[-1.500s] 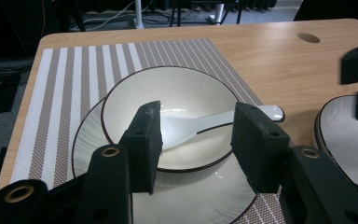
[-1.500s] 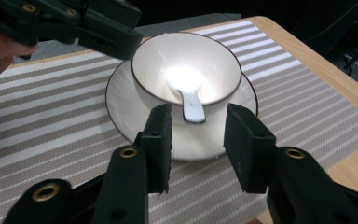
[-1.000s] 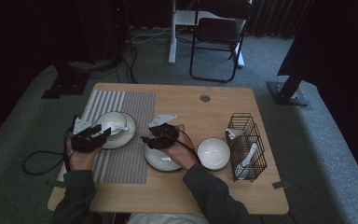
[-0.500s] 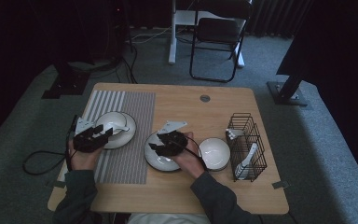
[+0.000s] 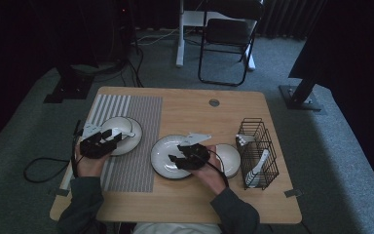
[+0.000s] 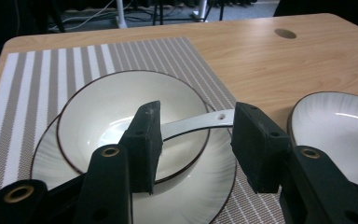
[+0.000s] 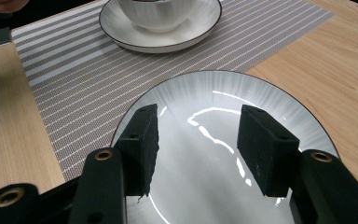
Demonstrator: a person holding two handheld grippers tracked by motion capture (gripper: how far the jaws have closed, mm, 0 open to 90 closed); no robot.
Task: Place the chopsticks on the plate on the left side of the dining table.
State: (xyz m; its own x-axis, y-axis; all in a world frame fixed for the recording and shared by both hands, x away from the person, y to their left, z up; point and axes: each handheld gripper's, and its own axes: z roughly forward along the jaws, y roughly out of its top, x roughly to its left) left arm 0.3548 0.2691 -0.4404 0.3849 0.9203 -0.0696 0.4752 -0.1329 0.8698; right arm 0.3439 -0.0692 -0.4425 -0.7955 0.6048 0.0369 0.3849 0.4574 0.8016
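A white bowl [image 6: 121,116] with a dark rim stands on a matching plate [image 6: 200,196] on the striped placemat [image 5: 136,146]. A white spoon handle [image 6: 200,122] sticks out over the bowl's rim. My left gripper [image 6: 193,140] hovers open just in front of that handle and shows at the bowl's near-left edge in the high view [image 5: 113,138]. My right gripper [image 7: 198,144] is open with nothing between its fingers, low over an empty white plate [image 7: 214,107]; in the high view it [image 5: 177,157] sits over that plate [image 5: 163,151] at the table's middle.
A second white bowl [image 5: 230,158] sits right of the empty plate. A black wire basket [image 5: 257,146] holding white utensils stands at the right. The wooden table [image 5: 199,112] has a round cable hole [image 5: 214,103] at the back. A chair stands beyond it.
My right gripper has drifted right and toward the person, from the plate's far-left edge to over the plate. The left gripper has barely shifted near the bowl.
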